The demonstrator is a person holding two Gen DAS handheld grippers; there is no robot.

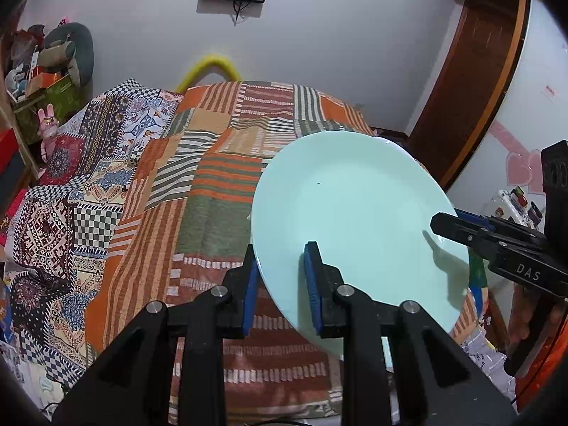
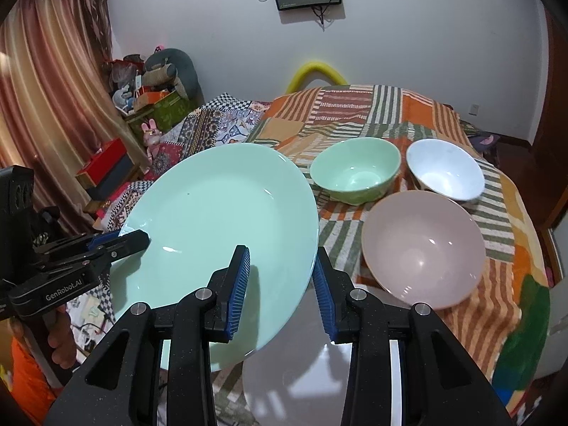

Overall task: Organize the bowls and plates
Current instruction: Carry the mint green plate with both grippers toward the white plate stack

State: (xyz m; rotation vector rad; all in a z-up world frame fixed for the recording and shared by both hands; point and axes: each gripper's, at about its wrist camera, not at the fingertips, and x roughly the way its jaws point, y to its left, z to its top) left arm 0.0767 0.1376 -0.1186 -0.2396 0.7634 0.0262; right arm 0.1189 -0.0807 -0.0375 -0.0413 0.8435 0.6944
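A mint-green plate (image 2: 220, 234) hangs tilted above a patchwork-covered bed (image 2: 408, 113), its rim between the jaws of both the left gripper (image 1: 280, 284) and right gripper (image 2: 280, 284); whether either pair presses it is hard to tell. Green (image 2: 355, 170), white (image 2: 445, 170) and pink (image 2: 422, 248) bowls sit alongside; a pale plate (image 2: 294, 383) below is partly hidden.

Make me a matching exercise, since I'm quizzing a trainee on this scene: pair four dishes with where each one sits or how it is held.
Things:
1. mint plate
2. green bowl
3. white bowl
4. pink bowl

Places:
A. far right on the striped blanket
B. nearest bowl, in front of the other two
C. lifted, tilted, its rim between the fingers of the left gripper and right gripper
D. far side, left of the white one

Pairs: 1-C, 2-D, 3-A, 4-B
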